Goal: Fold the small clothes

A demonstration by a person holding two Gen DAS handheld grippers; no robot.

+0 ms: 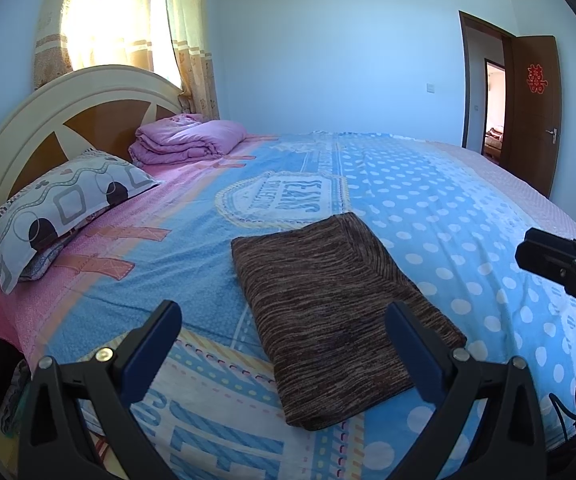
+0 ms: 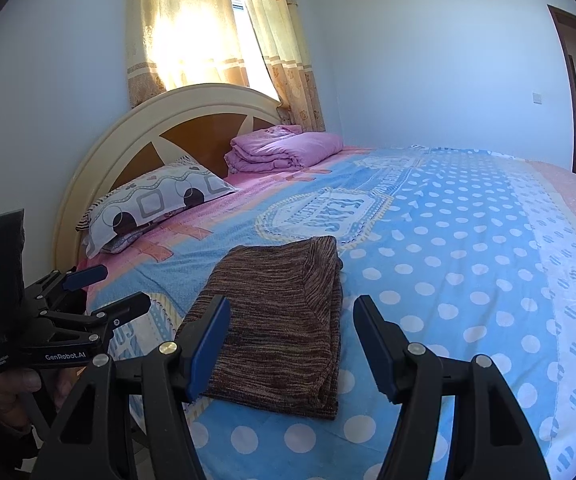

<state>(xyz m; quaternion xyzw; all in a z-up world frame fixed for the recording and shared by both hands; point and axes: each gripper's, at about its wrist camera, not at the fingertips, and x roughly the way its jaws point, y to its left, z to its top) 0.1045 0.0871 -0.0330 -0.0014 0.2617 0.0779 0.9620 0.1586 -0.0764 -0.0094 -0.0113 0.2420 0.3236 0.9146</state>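
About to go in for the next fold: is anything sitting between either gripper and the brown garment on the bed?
Nothing visible does. The folded brown knit garment lies flat on the blue dotted bedspread, right ahead of the open left gripper and open right gripper. The pillow and pink quilt sit off by the headboard.

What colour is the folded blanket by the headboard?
The folded quilted blanket is pinkish purple, seen best in the right wrist view.
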